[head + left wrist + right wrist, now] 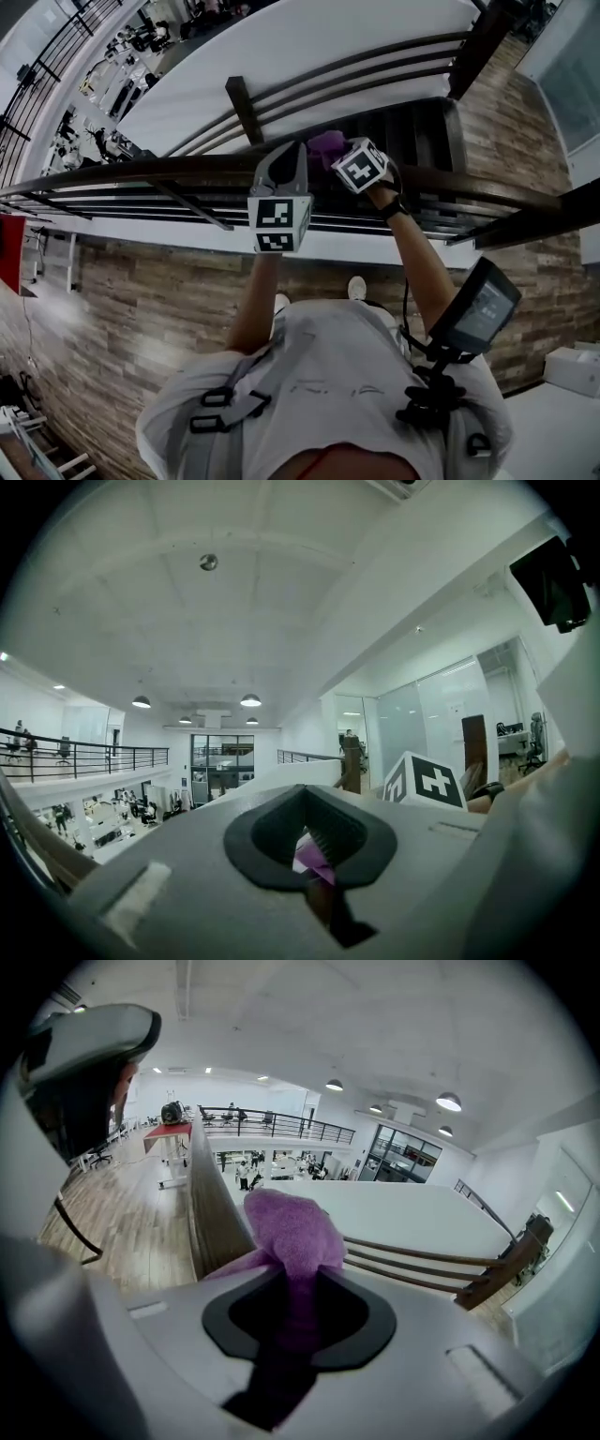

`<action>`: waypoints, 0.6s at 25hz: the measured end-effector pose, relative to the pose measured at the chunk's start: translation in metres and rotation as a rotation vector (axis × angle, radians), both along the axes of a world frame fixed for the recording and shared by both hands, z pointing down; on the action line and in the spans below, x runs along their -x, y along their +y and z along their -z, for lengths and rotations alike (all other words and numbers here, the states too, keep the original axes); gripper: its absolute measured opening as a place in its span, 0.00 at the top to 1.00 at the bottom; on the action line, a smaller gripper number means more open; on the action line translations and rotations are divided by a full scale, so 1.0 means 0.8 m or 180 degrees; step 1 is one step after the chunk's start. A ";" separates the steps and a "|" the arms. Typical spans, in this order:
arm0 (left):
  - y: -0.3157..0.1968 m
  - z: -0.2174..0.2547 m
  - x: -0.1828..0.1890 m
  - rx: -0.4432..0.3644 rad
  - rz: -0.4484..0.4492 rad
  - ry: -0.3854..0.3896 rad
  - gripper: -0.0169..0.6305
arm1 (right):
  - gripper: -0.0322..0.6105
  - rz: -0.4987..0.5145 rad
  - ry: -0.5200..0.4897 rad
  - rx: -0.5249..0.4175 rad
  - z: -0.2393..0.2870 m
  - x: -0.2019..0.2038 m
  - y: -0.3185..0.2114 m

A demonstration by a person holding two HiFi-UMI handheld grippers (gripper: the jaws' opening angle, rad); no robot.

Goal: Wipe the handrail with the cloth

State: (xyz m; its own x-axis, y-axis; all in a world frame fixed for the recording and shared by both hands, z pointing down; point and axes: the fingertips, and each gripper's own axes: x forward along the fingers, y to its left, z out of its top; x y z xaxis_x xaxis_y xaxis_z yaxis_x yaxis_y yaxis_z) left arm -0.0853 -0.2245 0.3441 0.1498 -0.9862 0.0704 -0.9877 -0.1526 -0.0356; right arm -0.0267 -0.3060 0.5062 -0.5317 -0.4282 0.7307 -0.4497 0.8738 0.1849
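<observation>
Purple cloth [291,1232] is bunched in my right tool [336,155]. The jaws are clamped on its middle, so a soft wad bulges past the tips and gives me a padded face to press on the handrail [141,169]. In the head view the wad sits against the dark wooden rail at twelve o'clock from my chest, so I judge the wiping is under way or about to start. My left tool [298,155] lies at eight o'clock of the wad, just beside it and over the rail. Its jaws are drawn narrow, tips together, with nothing plainly between them. I take its role as steadying, not wiping.

The right gripper view shows what the head view cannot: cloth running back through the jaws, and the rail stretching away at eleven o'clock toward a far balcony. The left gripper view adds only a sliver of purple through the hollow between its pads, plus the right tool's marker cube [424,782] at three o'clock. Only the head view shows both tools at the rail together.
</observation>
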 end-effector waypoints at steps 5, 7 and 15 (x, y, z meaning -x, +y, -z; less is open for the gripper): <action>0.000 -0.009 -0.030 0.0027 -0.0112 0.0182 0.98 | 0.82 -0.0191 -0.0020 -0.0062 -0.002 -0.045 0.000; -0.003 -0.011 -0.047 -0.0002 -0.0133 0.0248 0.98 | 0.82 -0.0254 -0.0020 -0.0120 -0.001 -0.066 -0.004; -0.028 -0.026 -0.137 0.0095 -0.0431 0.0327 0.97 | 0.82 -0.0397 -0.0060 -0.0340 0.002 -0.146 0.000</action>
